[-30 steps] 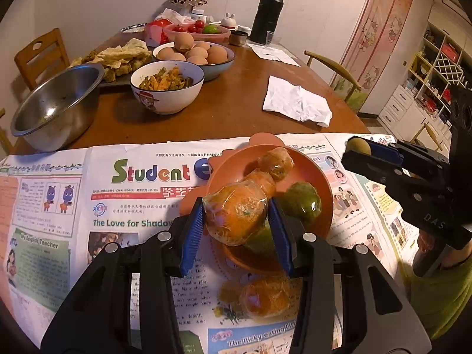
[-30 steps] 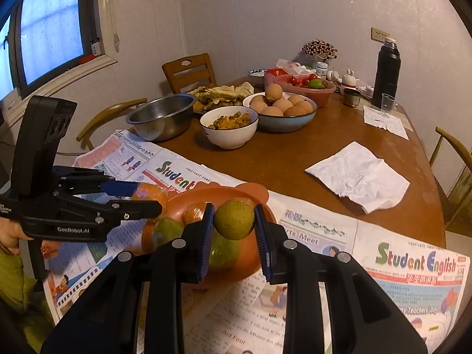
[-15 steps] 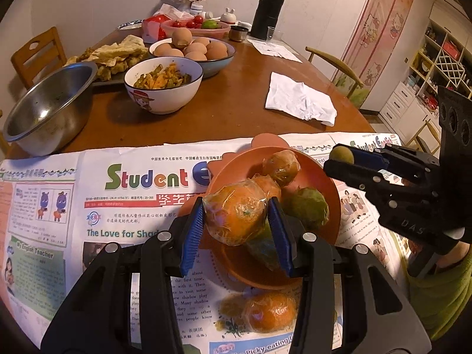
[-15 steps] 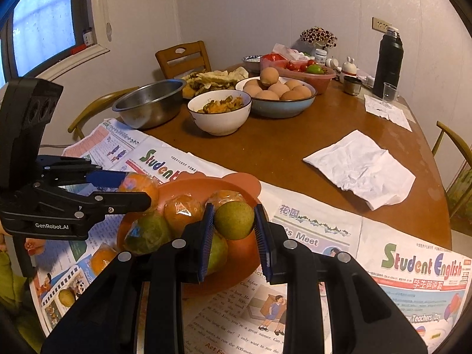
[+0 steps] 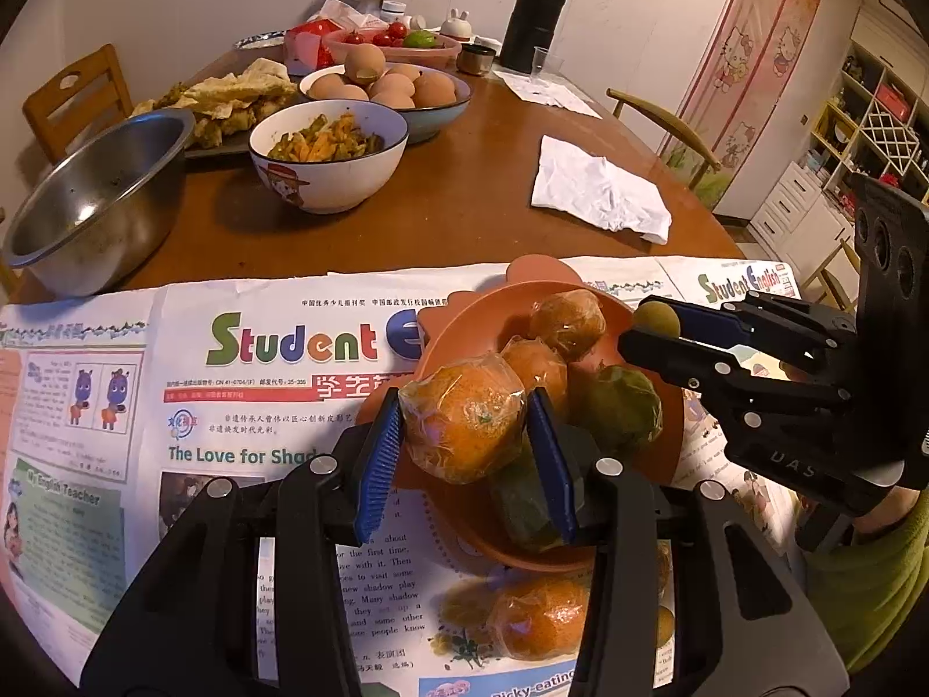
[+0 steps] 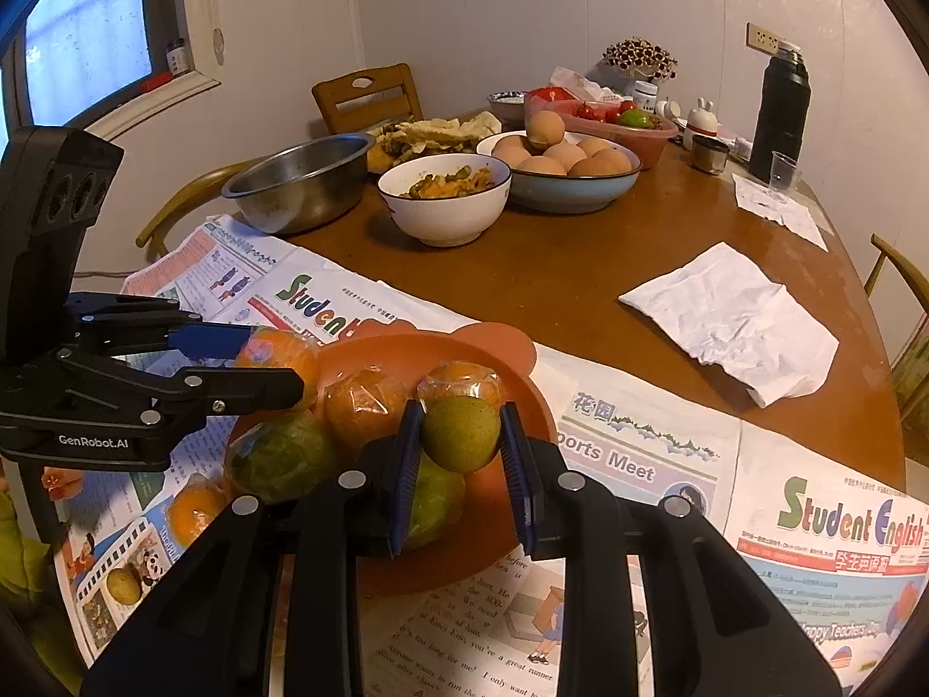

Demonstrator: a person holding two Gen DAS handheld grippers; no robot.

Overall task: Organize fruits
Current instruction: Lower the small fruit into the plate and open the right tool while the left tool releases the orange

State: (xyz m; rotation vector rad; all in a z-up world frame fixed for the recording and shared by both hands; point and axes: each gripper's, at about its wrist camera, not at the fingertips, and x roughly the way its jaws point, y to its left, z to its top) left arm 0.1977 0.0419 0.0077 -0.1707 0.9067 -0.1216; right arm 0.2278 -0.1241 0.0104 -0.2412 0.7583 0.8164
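Note:
My left gripper is shut on a plastic-wrapped orange and holds it over the near left rim of the orange plate. The plate holds two wrapped oranges and wrapped green fruits. My right gripper is shut on a small bare green fruit above the plate; it also shows in the left wrist view. The left gripper shows at the left of the right wrist view.
Another wrapped orange and a small brown-green fruit lie on the newspaper near the plate. Behind stand a steel bowl, a white food bowl, an egg bowl, a crumpled napkin and a black thermos.
Both grippers have moved in over the plate while keeping hold of their fruits. The right gripper now sits lower and closer to the fruits on the plate.

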